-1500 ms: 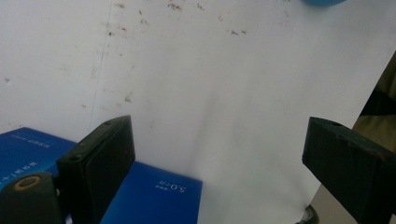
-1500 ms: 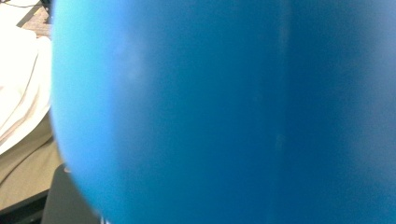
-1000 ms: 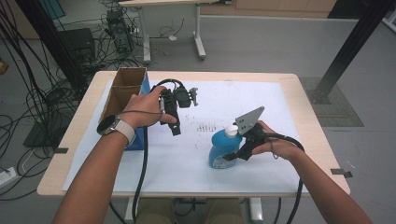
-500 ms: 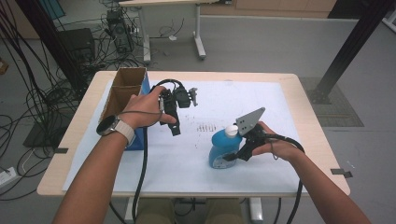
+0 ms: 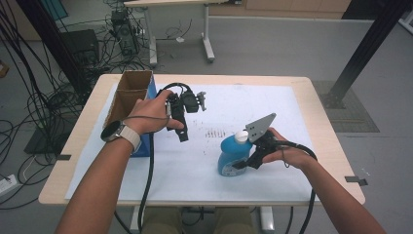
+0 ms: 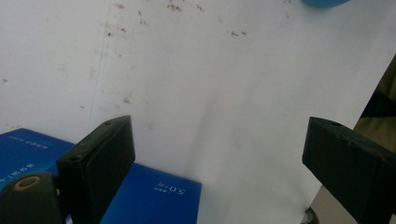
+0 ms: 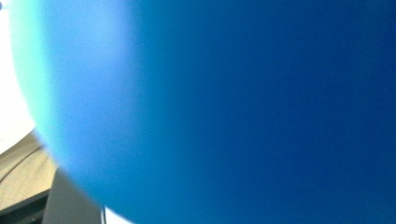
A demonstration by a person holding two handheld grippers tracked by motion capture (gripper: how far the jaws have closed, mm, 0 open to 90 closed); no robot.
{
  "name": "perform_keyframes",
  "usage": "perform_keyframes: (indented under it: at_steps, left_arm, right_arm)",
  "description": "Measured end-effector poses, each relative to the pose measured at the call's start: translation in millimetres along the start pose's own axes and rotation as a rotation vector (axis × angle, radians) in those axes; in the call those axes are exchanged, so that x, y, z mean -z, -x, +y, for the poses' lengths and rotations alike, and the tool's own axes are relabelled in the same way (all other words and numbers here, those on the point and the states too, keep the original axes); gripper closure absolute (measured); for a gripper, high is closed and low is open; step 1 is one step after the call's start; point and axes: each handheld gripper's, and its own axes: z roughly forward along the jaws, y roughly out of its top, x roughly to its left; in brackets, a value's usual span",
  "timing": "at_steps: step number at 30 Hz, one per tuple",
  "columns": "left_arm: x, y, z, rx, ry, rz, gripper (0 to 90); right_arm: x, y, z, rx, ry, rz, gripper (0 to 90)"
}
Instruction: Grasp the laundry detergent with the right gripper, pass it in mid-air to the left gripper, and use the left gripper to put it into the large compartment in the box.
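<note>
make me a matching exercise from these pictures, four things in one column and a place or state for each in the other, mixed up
Things:
1. blue bottle
2. cardboard box
3. left gripper
4. white cap

Places or states:
A. open at the top, at the table's left edge
B. jaws wide apart, nothing between them
C. standing on the white sheet, right gripper against its side
D. on top of the bottle

Pairs: 1-C, 2-A, 3-B, 4-D

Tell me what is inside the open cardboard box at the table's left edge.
The cardboard box shows bare brown inner walls in its far compartment. The person's left hand covers much of the near compartment, so its floor and any contents cannot be seen.
</note>
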Motion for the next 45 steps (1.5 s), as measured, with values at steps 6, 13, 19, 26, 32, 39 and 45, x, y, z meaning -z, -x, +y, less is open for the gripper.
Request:
perform_keyframes:
  at_steps: [6,13,19,26,32,39,45]
  left_arm:
    - [0.0,0.3,0.0,0.001,0.001,0.001,9.7]
    - [-0.3,0.3,-0.2,0.002,0.000,0.001,9.7]
    - [-0.1,-0.1,-0.8,0.002,0.000,0.001,9.8]
    - [-0.2,-0.1,-0.8,0.000,0.000,0.001,9.7]
    - [-1.9,0.0,-1.2,0.000,-0.006,-0.004,9.8]
    - [-4.5,-0.2,-4.3,0.007,-0.005,-0.007,9.8]
    - [-4.0,-0.7,-5.0,0.005,-0.002,-0.007,9.8]
  right_arm:
    - [-1.4,-0.1,-1.4,-0.001,0.004,-0.002,26.6]
    - [-1.8,-0.7,-1.9,0.005,0.016,-0.002,28.1]
    - [-1.7,-0.6,-2.6,0.007,0.024,0.005,31.0]
    - [-2.0,-0.3,-2.6,0.012,0.027,0.012,34.0]
    - [-2.0,-0.1,-2.2,0.015,0.035,0.018,37.6]
    - [-2.4,0.6,-3.8,0.023,0.046,0.019,42.3]
    - [-2.4,0.3,-3.3,0.030,0.043,0.016,42.7]
